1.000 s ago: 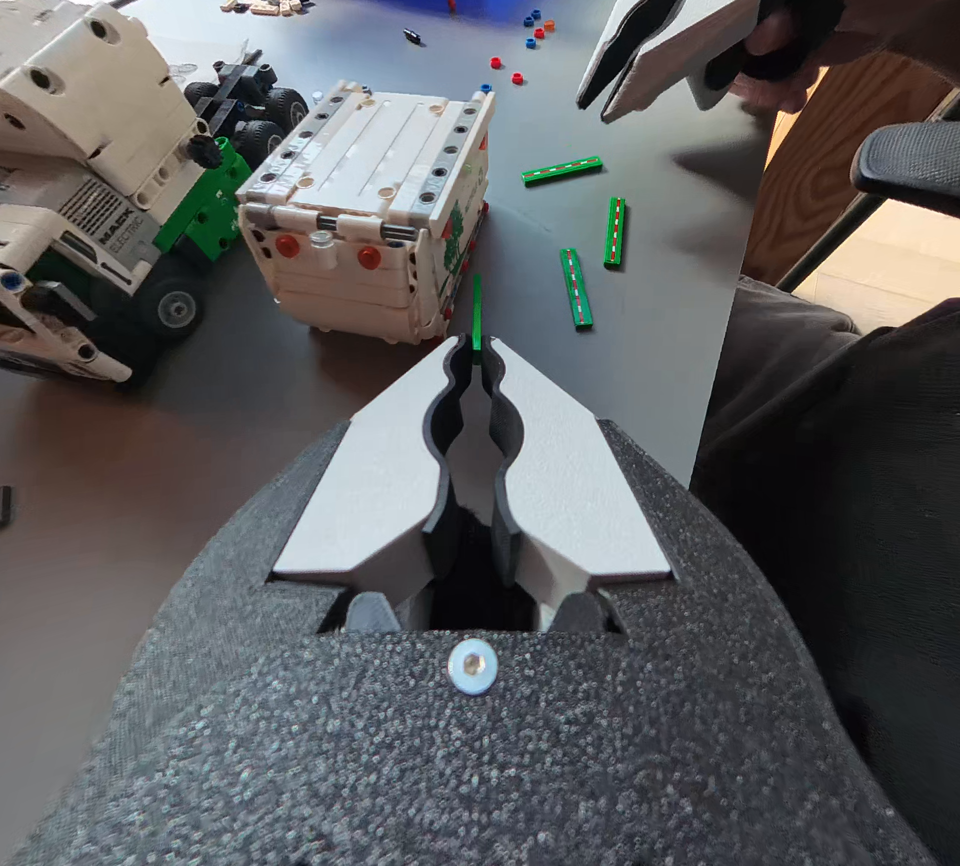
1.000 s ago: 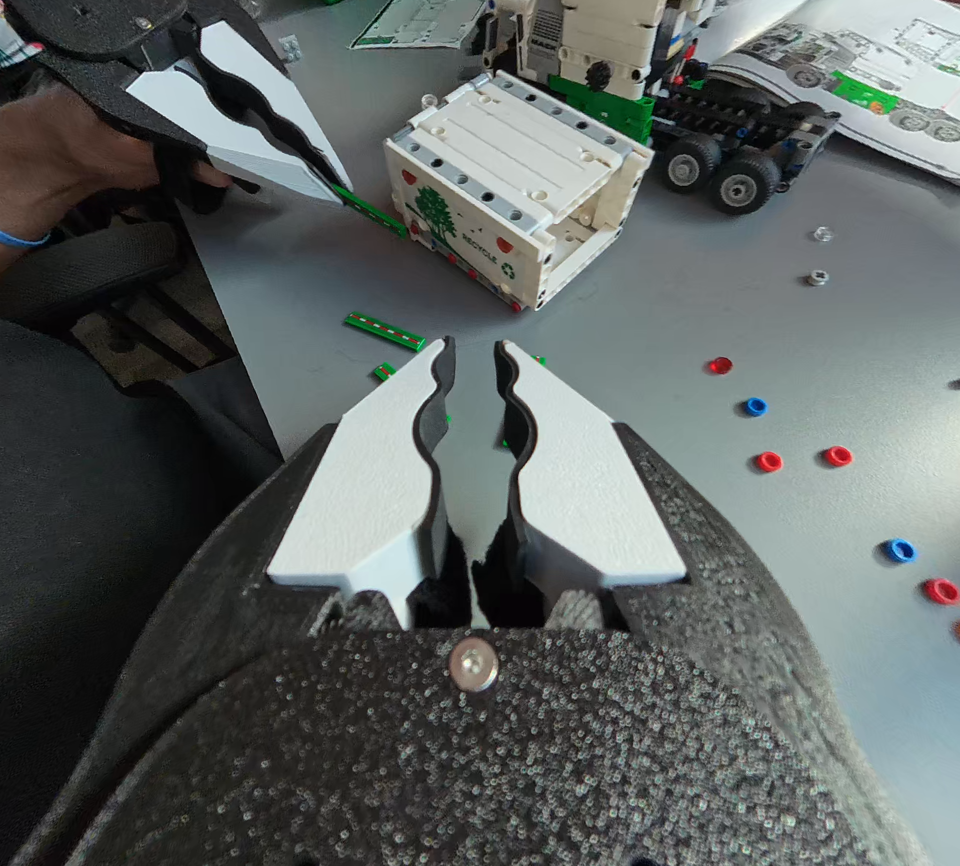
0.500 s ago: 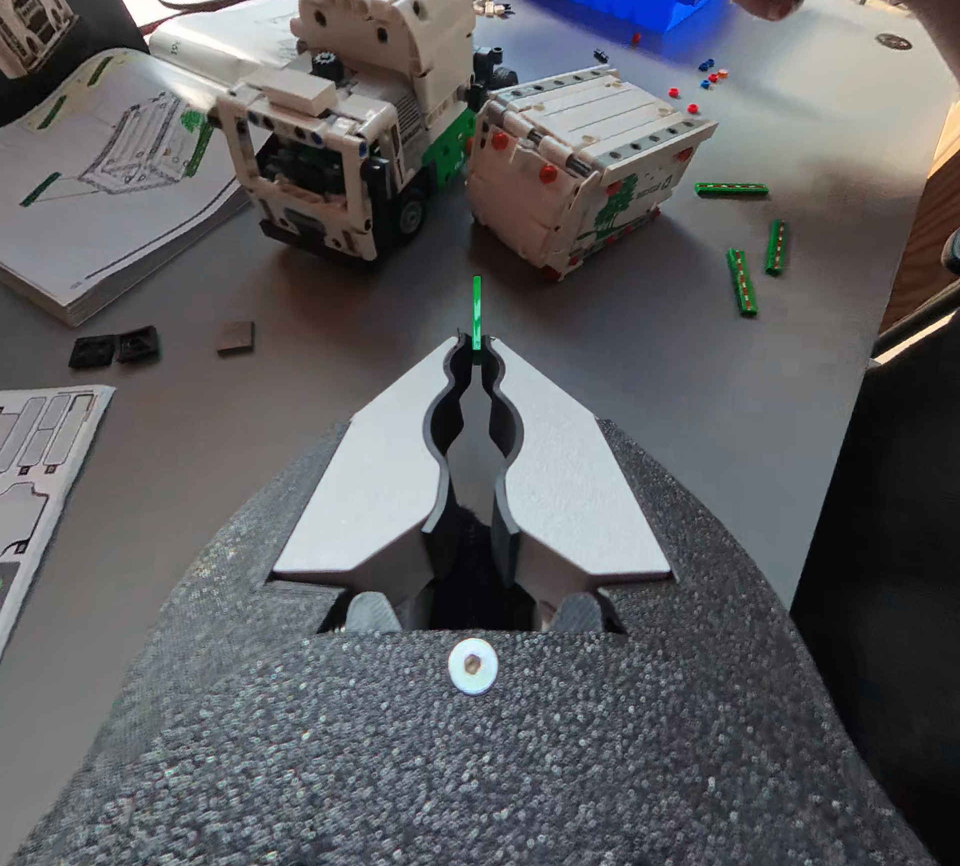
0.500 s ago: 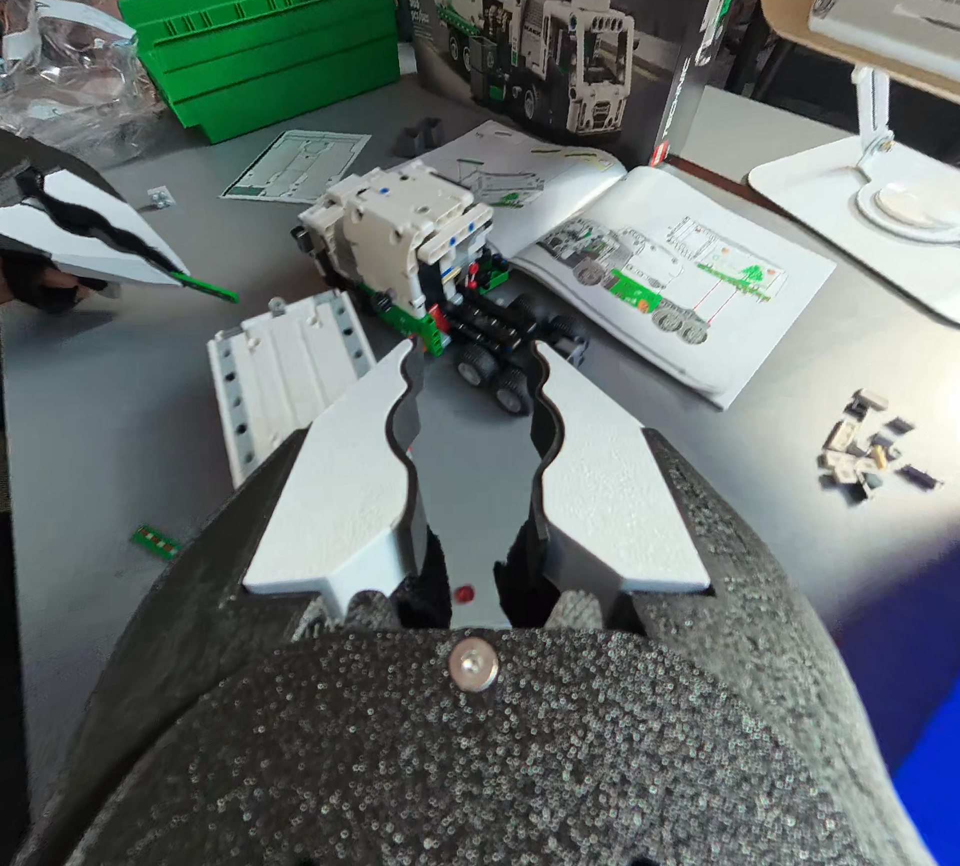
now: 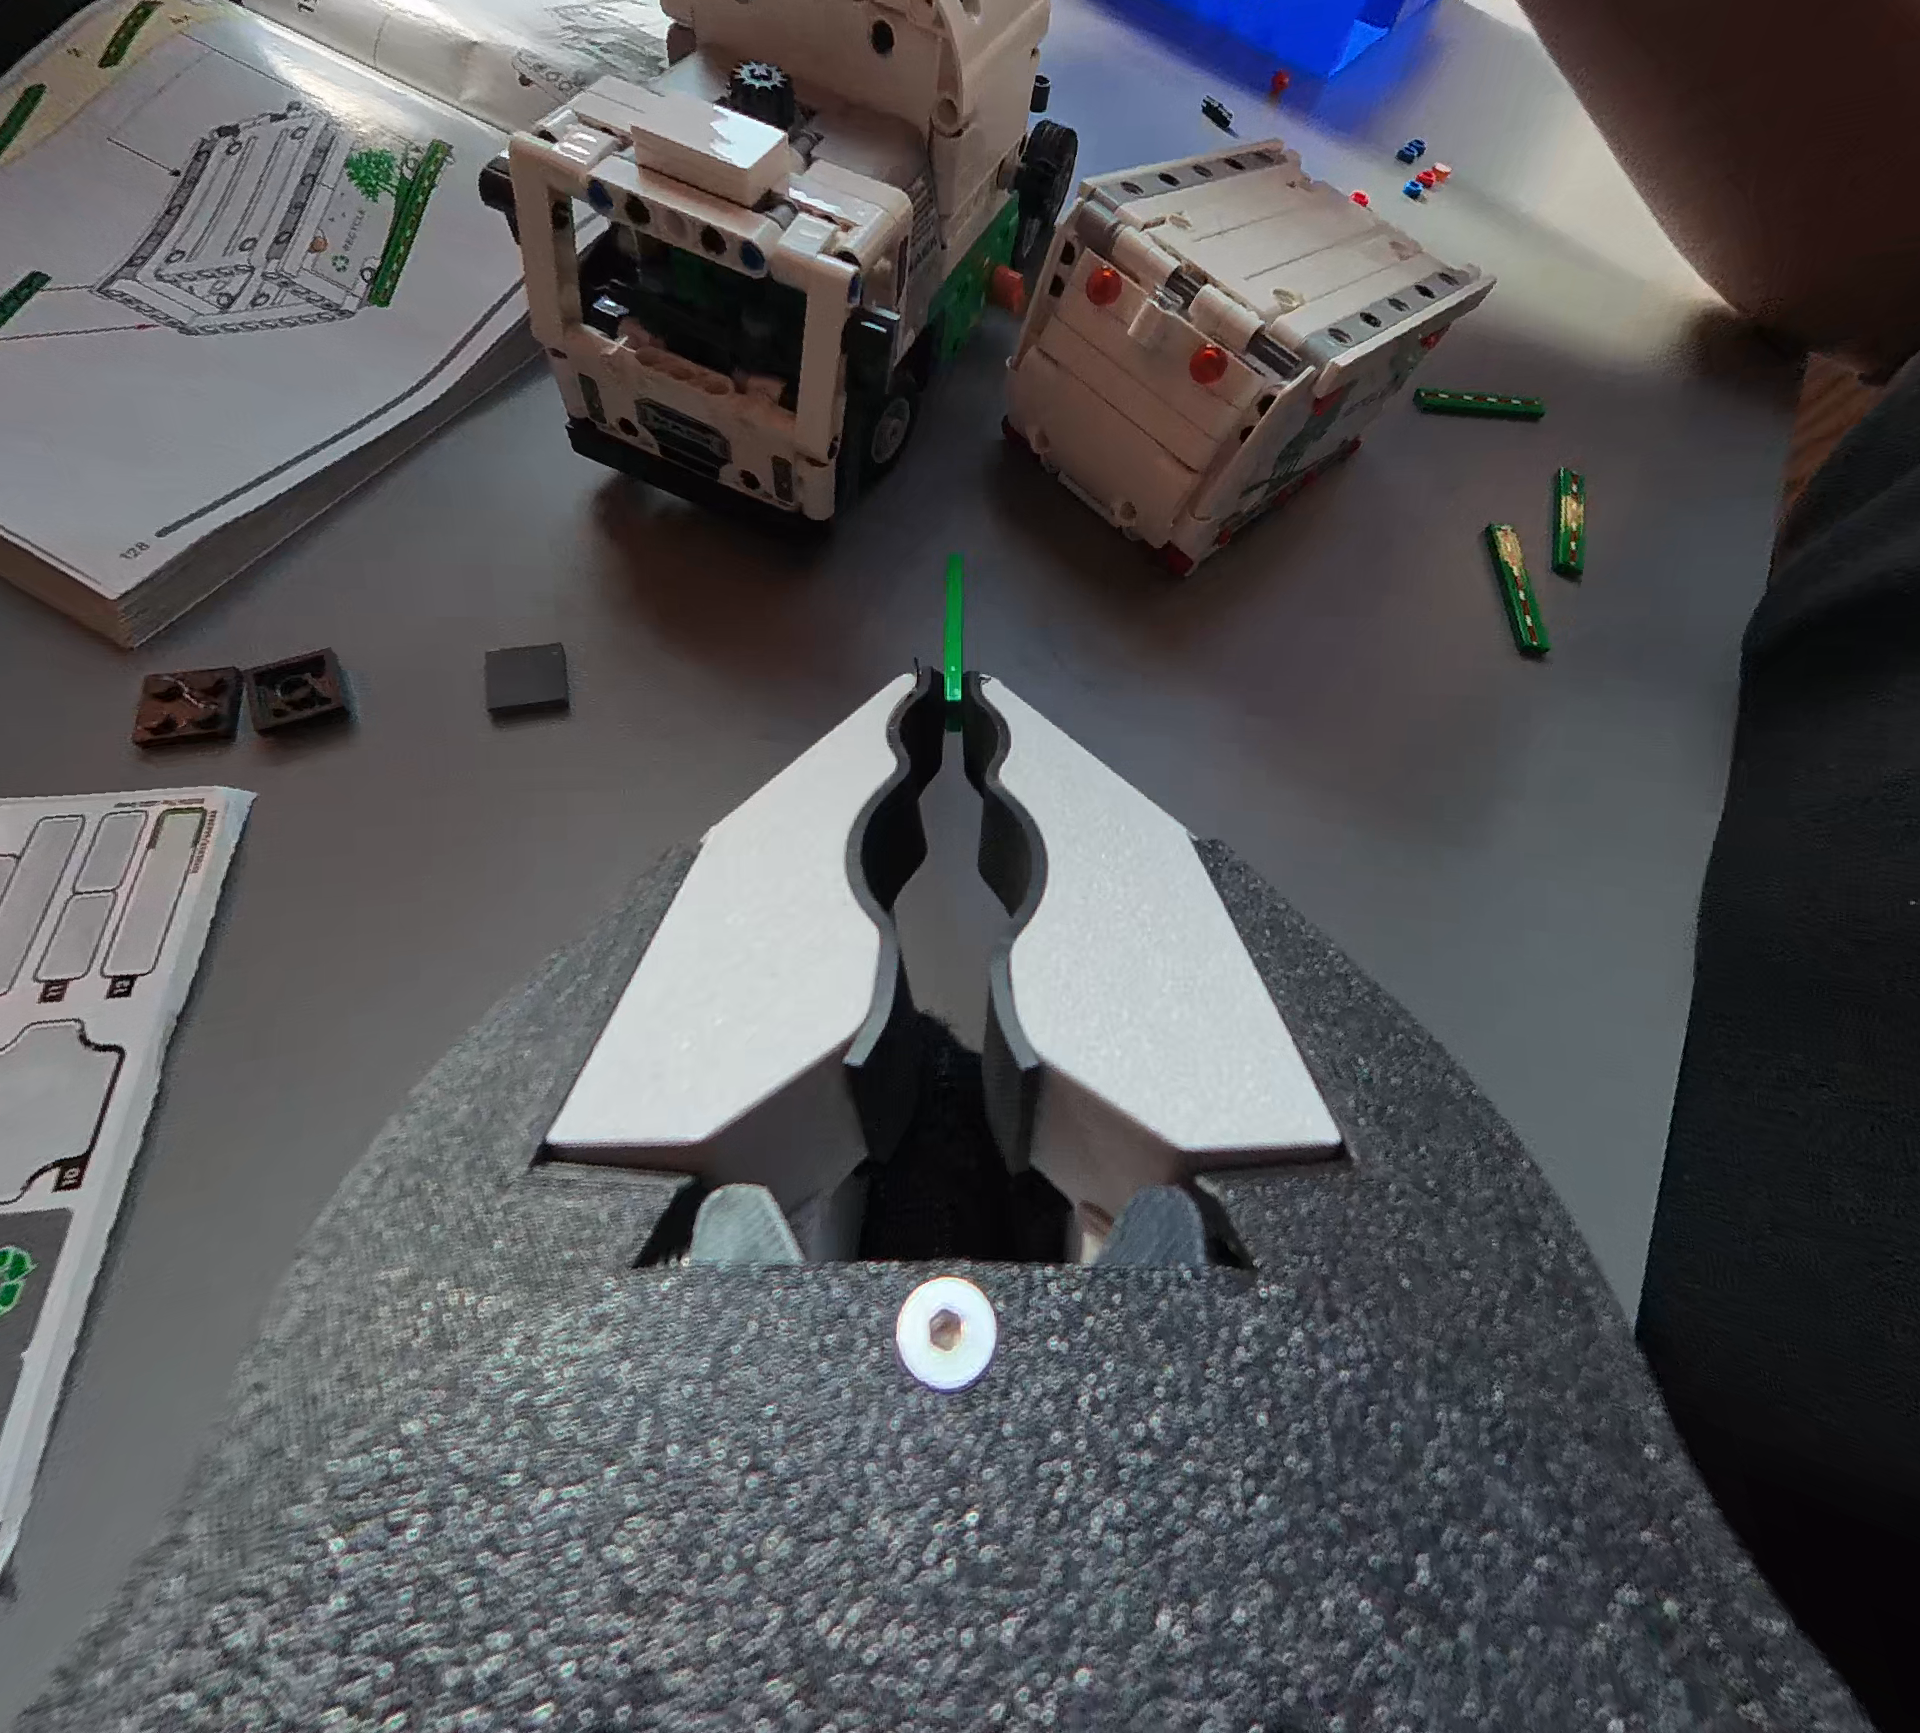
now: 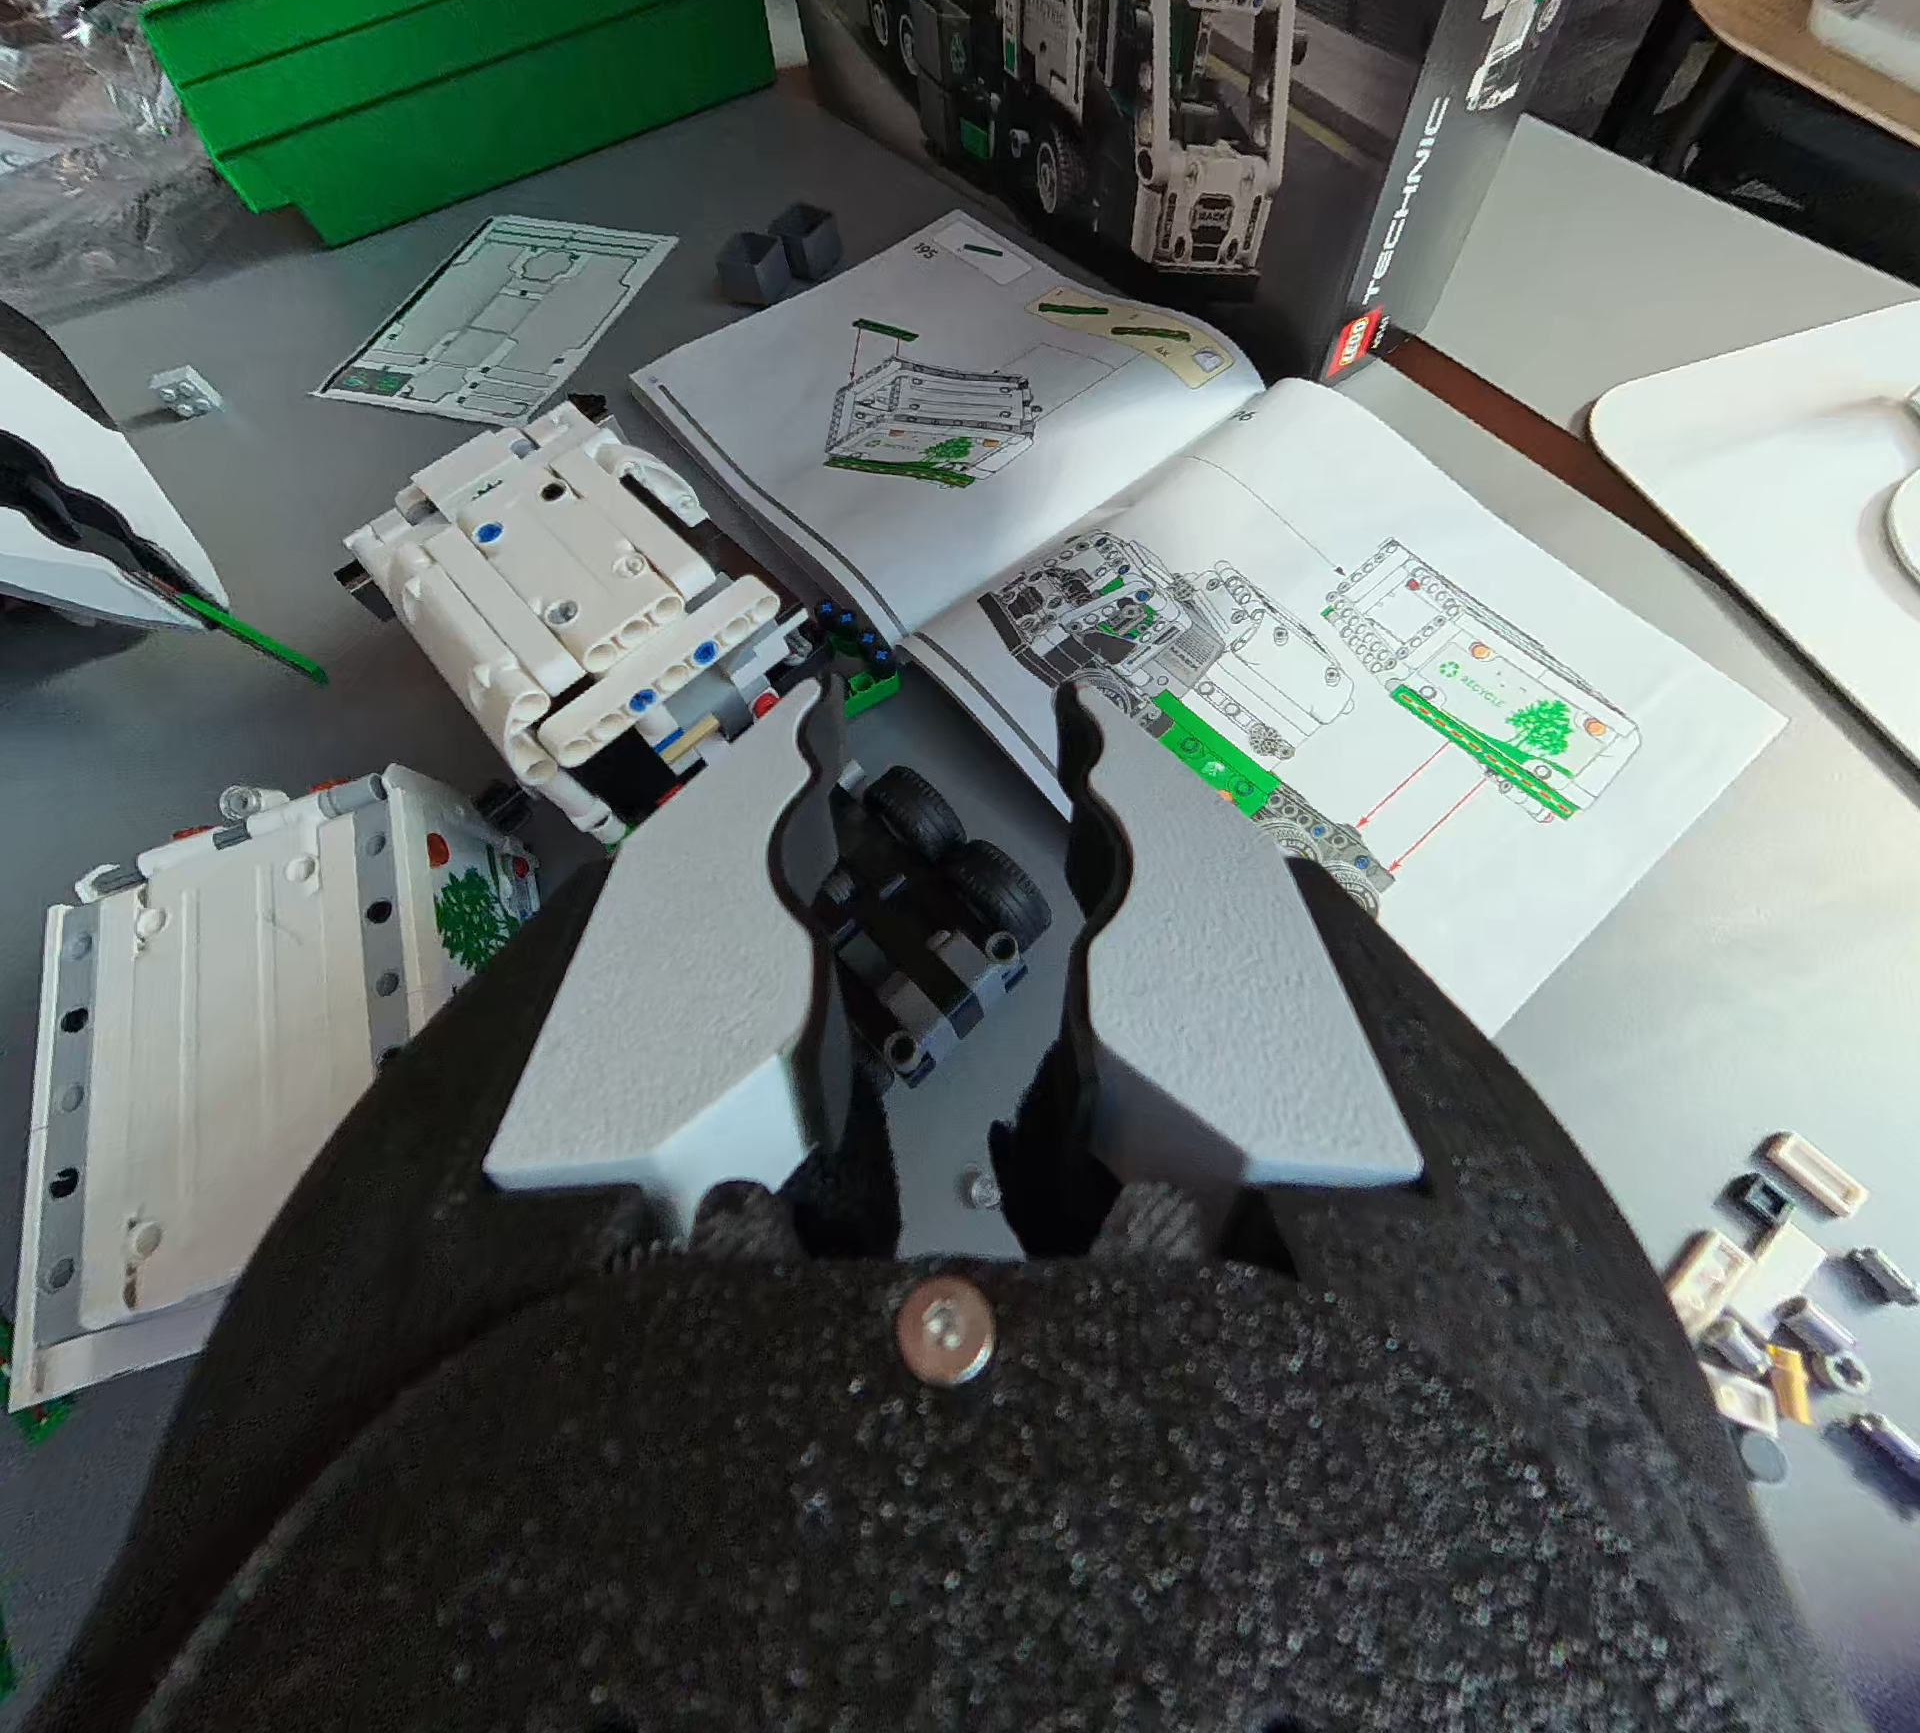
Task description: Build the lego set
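My left gripper is shut on a thin green strip, which sticks out forward above the table, short of the white truck cab and the white container body. The strip and left gripper also show at the left of the right wrist view. My right gripper is open and empty, hovering over the truck's black rear chassis with wheels. The cab is ahead-left of it, and the container body lies at its left.
An open instruction booklet lies behind the truck, with the set's box and a green bin beyond. Several green strips, small red and blue studs, dark square tiles, a sticker sheet and a blue bin lie around. My right fingertips sit around 25 cm from my left ones.
My right gripper rose, swung over the truck's rear chassis and opened wider. My left gripper pulled back from the container and turned left, still holding the green strip.
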Motion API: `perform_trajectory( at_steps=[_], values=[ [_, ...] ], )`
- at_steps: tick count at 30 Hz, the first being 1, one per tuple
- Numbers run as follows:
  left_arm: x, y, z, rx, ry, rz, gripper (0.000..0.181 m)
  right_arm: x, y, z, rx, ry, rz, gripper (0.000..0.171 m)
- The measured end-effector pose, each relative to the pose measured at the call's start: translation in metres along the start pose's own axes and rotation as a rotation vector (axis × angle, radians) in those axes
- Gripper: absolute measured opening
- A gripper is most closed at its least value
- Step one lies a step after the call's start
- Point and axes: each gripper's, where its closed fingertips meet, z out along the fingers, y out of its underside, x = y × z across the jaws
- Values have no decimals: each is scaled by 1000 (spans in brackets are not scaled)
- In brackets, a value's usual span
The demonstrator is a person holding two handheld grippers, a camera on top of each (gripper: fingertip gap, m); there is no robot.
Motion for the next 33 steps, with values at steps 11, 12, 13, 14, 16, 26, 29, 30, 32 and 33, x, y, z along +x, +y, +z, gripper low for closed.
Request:
perform_trajectory(
  at_steps=[11,12,13,14,16,26,29,30,32,33],
  values=[
    [10,7,5,-54,55,33,2,-55,28,-49,-91,-121,-41,86],
    [13,8,6,-60,68,40,2,-74,44,-57,-151,-173,-33,92],
    [15,9,6,-64,81,49,2,-86,56,-62,-185,-184,-38,96],
    [18,9,6,-66,96,61,2,-98,63,-65,-186,-191,-42,98],
    [26,8,7,-66,141,85,2,-125,72,-66,-150,-240,-43,106],
    [88,17,15,-125,425,239,2,-139,91,-32,-163,-66,-267,118],
    [101,19,23,-140,421,309,2,-142,90,-28,-212,-83,-283,117],
    [104,18,26,-136,419,328,2,-142,90,-26,-232,-87,-288,114],
    [110,15,30,-122,418,348,2,-144,90,-21,-269,-111,-294,107],
    [112,13,32,-116,413,353,2,-144,92,-18,-297,-120,-289,105]
  ],
)
